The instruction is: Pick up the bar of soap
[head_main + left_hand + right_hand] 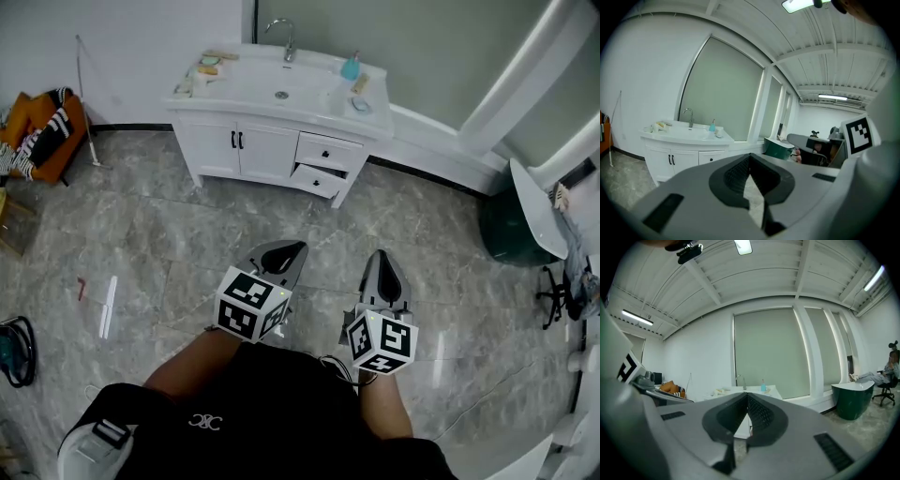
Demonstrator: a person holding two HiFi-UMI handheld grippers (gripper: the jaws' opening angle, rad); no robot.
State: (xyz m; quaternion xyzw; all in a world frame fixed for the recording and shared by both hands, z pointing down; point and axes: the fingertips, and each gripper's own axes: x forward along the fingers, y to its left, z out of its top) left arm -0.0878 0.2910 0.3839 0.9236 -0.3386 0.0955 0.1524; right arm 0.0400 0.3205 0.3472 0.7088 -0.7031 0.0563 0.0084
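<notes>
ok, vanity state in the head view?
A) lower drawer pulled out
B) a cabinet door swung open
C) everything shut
A: the lower drawer juts out askew from the vanity, while the rest of its front sits flush.

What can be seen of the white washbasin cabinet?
The white washbasin cabinet stands on the grey marbled floor, its back to the wall. Its glossy top holds a basin with a chrome faucet behind it and a blue bottle at one corner. Front: two doors with black handles, two drawers; the lower drawer is pulled open.
</notes>
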